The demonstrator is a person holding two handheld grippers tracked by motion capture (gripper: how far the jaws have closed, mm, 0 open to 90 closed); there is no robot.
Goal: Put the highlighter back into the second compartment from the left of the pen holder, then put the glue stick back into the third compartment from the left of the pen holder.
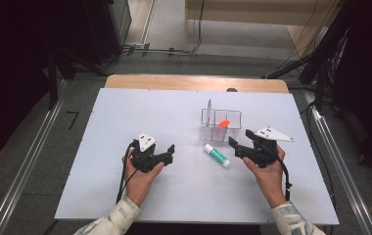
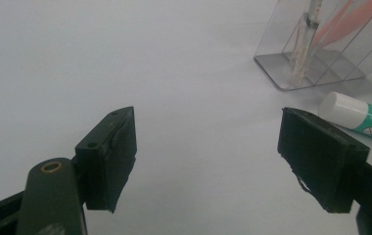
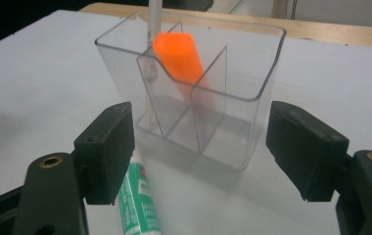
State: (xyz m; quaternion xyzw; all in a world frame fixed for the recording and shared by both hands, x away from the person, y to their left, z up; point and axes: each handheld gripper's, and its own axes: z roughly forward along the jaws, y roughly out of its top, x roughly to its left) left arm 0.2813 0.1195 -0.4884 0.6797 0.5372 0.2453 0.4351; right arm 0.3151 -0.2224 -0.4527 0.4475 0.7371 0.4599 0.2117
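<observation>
Both tongs, left (image 1: 170, 152) and right (image 1: 239, 141), stand spread and empty, with the glue stick (image 1: 217, 155) lying flat between them just left of the right jaws, near the clear organizer (image 1: 220, 125), so the next move likely calls for straddling and pinching it.

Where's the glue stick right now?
In the high view the glue stick lies flat on the white table, just in front of the clear organizer, left of the right gripper.

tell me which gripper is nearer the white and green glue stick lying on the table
Right. The right gripper sits open just beside the white and green glue stick, apart from it; the left gripper is open farther off on its other side.
</observation>
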